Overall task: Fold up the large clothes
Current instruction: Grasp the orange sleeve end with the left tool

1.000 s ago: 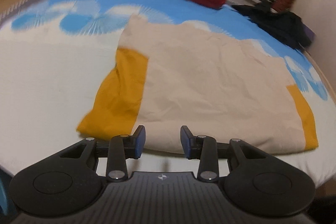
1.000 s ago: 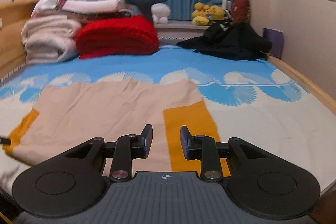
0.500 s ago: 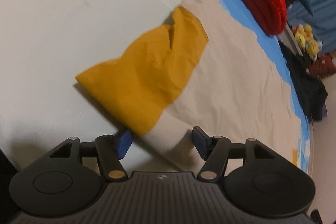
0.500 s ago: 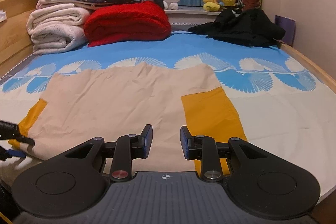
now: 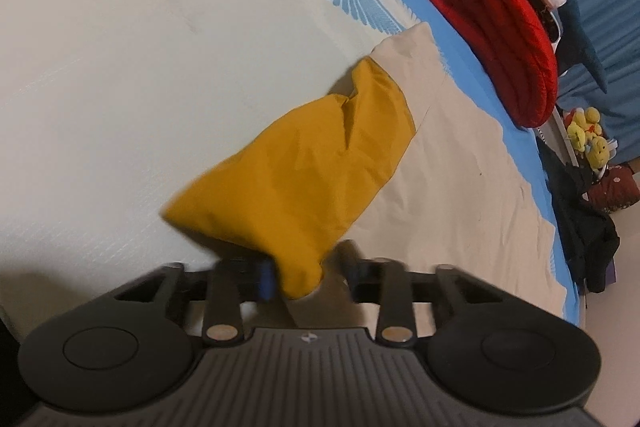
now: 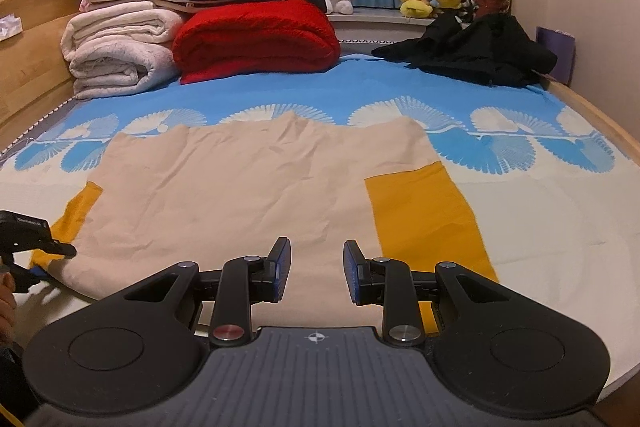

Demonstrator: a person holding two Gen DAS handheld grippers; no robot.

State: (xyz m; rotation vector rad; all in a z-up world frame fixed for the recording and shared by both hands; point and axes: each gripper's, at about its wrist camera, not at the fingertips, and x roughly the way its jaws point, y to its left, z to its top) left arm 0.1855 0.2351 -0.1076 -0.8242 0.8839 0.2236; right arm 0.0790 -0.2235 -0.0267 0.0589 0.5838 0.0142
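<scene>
Right wrist view gives me the whole bed (image 6: 520, 131) – blue and white sheet – with the big beige shirt (image 6: 248, 187) spread flat across its near half, one yellow sleeve (image 6: 420, 219) lying smooth on my right. Against a second ago, my left claw (image 5: 306, 273) has swung round from the hem to the other yellow sleeve (image 5: 304, 179), and that sleeve now bunches up off the sheet. I judge the first fold – sleeve in over the body – is just starting.

My left wrist view shows what the other cannot: sleeve cloth sits between the jaws, but motion blur hides whether they have clenched, so I cannot tell. From the right wrist view the left claw (image 6: 44, 261) is only a dark shape at the shirt's corner. My right claw (image 6: 316, 271) hangs released above the hem, holding nothing. Folded blankets (image 6: 256, 35) stay stacked at the headboard.
</scene>
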